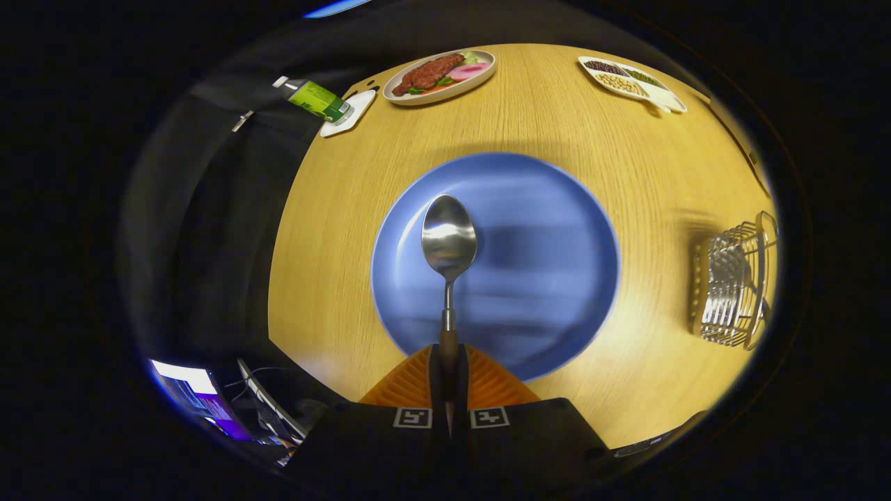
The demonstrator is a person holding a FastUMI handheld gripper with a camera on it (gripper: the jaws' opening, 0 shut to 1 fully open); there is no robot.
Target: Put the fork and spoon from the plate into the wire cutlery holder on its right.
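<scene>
Spoon (449, 240): clamped by its handle between both fingers of my gripper (449, 379), bowl pointing ahead, lifted over the left half of the blue plate (557, 209) so I can carry it off. Fork: I cannot see it on the plate. Wire cutlery holder (731, 289): right of the plate, well apart, on the wooden table (334, 243), so the spoon must travel right.
</scene>
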